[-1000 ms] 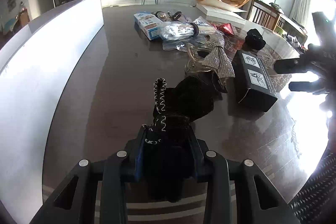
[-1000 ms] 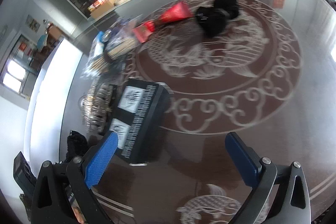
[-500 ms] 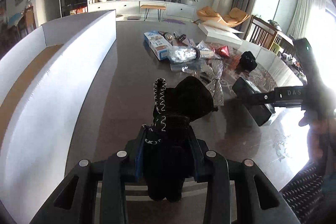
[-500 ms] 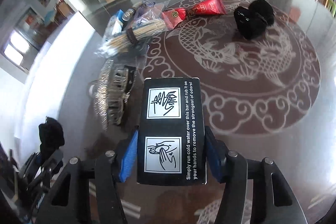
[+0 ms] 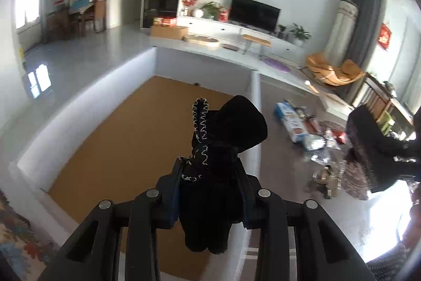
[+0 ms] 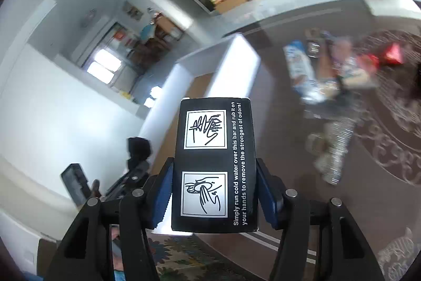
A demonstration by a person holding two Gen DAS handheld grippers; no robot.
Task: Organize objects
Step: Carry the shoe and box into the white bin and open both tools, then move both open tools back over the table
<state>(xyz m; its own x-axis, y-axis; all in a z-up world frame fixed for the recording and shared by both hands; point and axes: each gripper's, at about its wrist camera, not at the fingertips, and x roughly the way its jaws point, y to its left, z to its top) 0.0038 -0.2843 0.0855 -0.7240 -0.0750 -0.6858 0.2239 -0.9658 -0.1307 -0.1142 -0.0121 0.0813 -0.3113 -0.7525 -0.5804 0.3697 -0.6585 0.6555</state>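
Note:
My left gripper (image 5: 210, 175) is shut on a black fabric toy with white stitching (image 5: 229, 128). It hangs above the brown floor of a large white-walled box (image 5: 252, 96). My right gripper (image 6: 214, 173) is shut on a black carton with two white hand-washing pictures (image 6: 213, 162), lifted off the table. From the left wrist view the same black carton (image 5: 368, 149) hangs at the right, over the table. The right wrist view shows the left gripper (image 6: 134, 170) with the toy (image 6: 139, 146) to the lower left, and the white box's wall (image 6: 231, 65) ahead.
On the dark patterned table (image 6: 289, 175) lie a blue-and-white carton (image 5: 289, 120), a glittery silver item (image 6: 336, 149), a red packet (image 6: 392, 53) and several wrapped things. A patterned rug (image 5: 15, 241) covers the floor on the near side of the box.
Both grippers rose and swung left, from over the table toward the white box. The right gripper went from wide open beside the black carton to shut on it and lifted it.

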